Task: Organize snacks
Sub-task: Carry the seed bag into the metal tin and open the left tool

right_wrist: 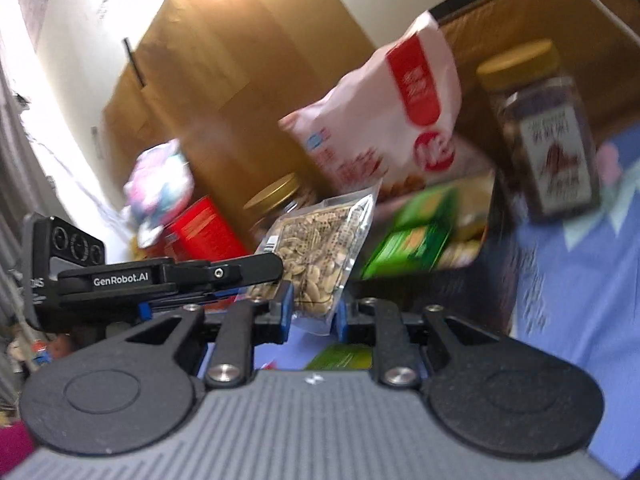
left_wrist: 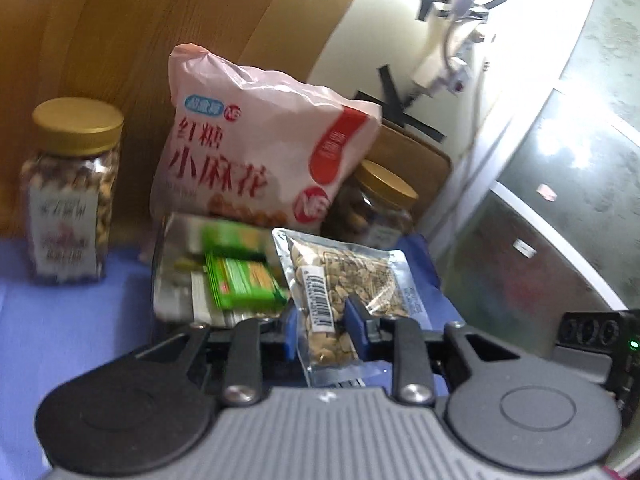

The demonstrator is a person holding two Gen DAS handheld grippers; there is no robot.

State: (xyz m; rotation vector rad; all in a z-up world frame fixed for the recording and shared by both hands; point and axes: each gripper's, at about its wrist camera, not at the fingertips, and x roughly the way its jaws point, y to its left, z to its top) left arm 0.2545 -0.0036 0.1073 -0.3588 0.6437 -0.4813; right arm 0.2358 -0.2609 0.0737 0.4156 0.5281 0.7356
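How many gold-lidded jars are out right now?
2. One jar stands left of the pink bag; another jar sits behind the bag's right corner. More may be hidden behind the bag.

Both wrist cameras closely share the pink bag [left_wrist: 256,152] [right_wrist: 384,120]

Looked like a home room — snack bags and gold-lidded jars [left_wrist: 74,188] stood on a blue-clothed counter [left_wrist: 60,320] against wooden furniture [left_wrist: 160,20]; cables taped to a pale wall [left_wrist: 360,40] — makeshift recording corner.
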